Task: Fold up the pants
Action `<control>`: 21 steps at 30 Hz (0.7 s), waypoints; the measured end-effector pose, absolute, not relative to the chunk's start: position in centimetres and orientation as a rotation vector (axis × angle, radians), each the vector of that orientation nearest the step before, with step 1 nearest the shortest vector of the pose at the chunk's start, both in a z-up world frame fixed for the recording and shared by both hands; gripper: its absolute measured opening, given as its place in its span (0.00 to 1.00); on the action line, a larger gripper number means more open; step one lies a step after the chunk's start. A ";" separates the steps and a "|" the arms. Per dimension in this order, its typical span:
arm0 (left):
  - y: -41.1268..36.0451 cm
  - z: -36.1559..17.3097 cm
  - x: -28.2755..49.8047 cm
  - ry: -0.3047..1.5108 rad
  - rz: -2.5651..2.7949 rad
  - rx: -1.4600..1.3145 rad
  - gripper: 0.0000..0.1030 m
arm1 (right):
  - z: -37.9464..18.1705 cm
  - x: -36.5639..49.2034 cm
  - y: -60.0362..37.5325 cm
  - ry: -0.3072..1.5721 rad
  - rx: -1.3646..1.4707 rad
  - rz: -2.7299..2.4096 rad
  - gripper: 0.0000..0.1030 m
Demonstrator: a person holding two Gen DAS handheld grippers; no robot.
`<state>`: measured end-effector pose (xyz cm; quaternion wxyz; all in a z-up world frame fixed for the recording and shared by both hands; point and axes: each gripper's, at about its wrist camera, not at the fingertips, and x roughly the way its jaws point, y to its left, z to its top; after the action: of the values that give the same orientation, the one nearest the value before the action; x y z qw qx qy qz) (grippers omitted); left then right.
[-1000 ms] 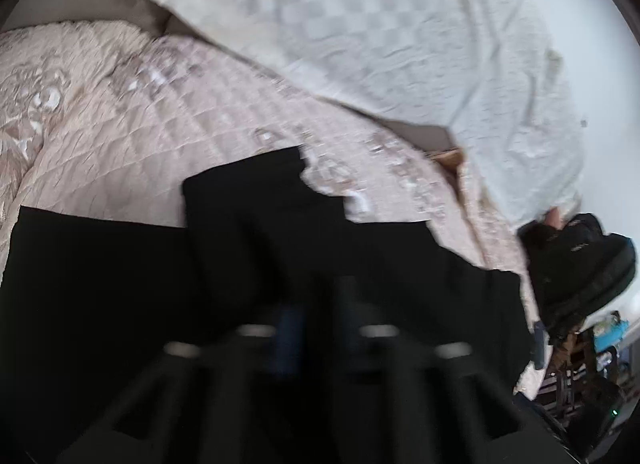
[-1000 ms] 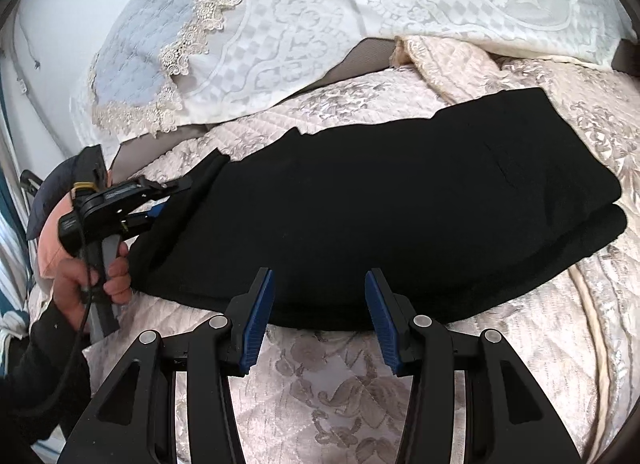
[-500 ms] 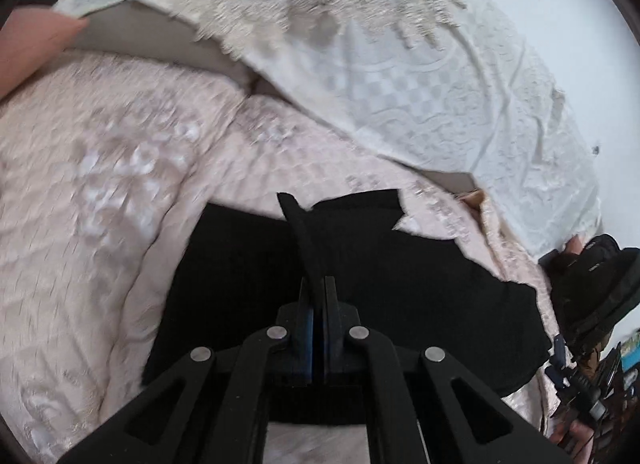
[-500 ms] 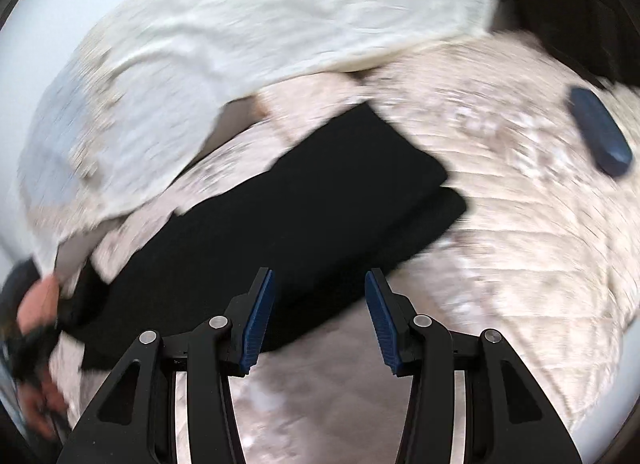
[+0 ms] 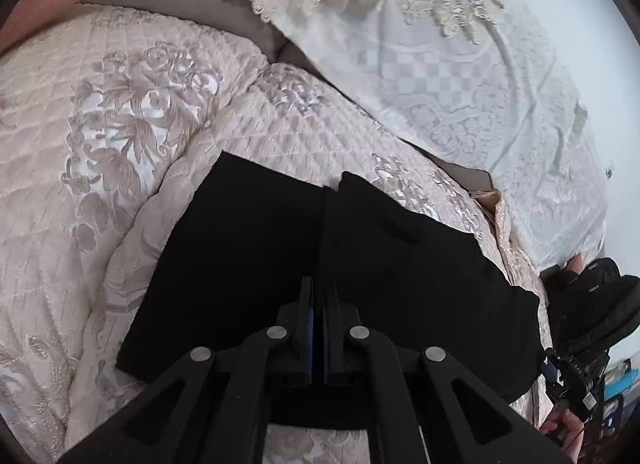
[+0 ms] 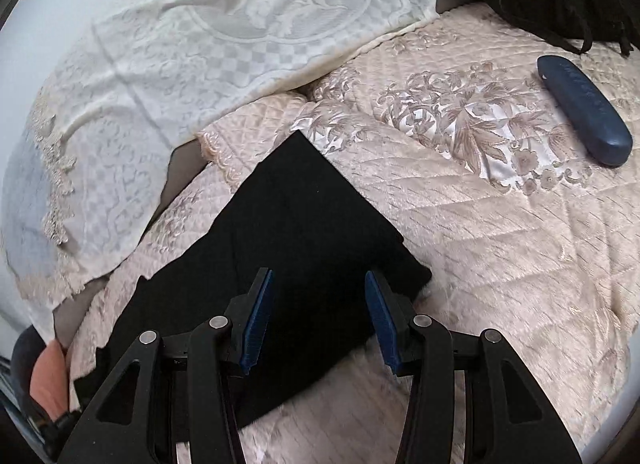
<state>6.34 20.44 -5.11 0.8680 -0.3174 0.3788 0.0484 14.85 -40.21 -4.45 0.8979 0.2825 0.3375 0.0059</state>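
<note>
the black folded fabric pants [image 5: 280, 264] lie on the pink quilted floral bedspread [image 5: 100, 144]. the left gripper [image 5: 319, 304] is clamped on a raised fold of them. the right gripper [image 6: 318, 316], jaws apart and just been closing, hovers over their end; only its view shows the dark blue oblong hard case [image 6: 584, 108].

black pants [image 6: 304, 232] lie folded flat on the quilted pink bedspread [image 6: 500, 232].

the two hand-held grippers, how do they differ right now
The left hand-held gripper is shut, its blue pads pinching a raised ridge of the black pants. The right hand-held gripper stands open above the pants' other end, nothing pressed between its pads; its jaws have just been closing a little. Both share the same black frame with blue pads and point down at the pants on the quilted bedspread.
</note>
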 end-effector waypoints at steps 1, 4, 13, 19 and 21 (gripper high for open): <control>20.4 -5.0 6.4 0.790 0.105 -0.656 0.04 | -4.6 15.1 -40.3 0.704 0.582 -0.003 0.38; 20.2 -3.5 5.4 0.739 0.118 -0.634 0.04 | -4.4 14.8 -41.2 0.682 0.628 -0.001 0.00; 19.6 -4.0 1.6 0.749 0.207 -0.654 0.04 | -3.4 11.0 -42.4 0.637 0.619 -0.026 0.00; 21.1 -4.6 0.9 0.762 0.262 -0.672 0.10 | -3.5 11.3 -41.8 0.658 0.599 0.016 0.05; 21.9 -4.2 0.5 0.755 0.311 -0.654 0.14 | -3.1 11.3 -41.8 0.631 0.600 0.019 0.29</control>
<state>0.50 21.94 -4.16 0.8663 -0.3124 0.3604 0.1483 11.27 -41.76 -3.06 0.9067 0.2907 0.3055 0.0091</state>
